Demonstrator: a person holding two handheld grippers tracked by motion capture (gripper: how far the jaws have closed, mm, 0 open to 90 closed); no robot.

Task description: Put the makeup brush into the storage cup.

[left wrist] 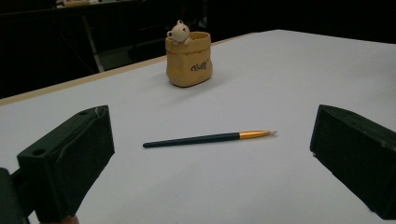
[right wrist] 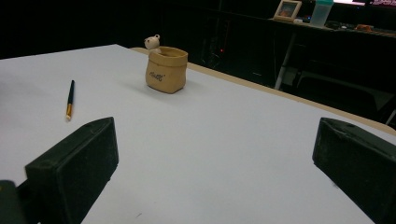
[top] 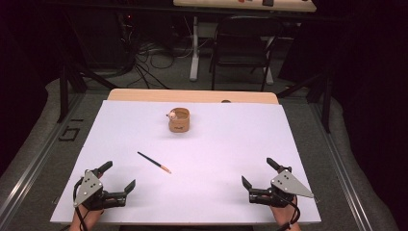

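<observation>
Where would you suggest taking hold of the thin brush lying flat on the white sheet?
Probably mid-handle on the brush, from above, jaws across its width: it lies flat, thin and apart from the pot. The open left gripper is nearest.

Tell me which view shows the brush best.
The left gripper view: the brush lies whole, side-on between the jaws, gold ferrule and pale tip clear. The high view shows it small and slanted; the right gripper view shows it far off, foreshortened.

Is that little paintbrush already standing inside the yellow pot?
No, the paintbrush lies flat on the white table, well apart from the yellow pot.
</observation>
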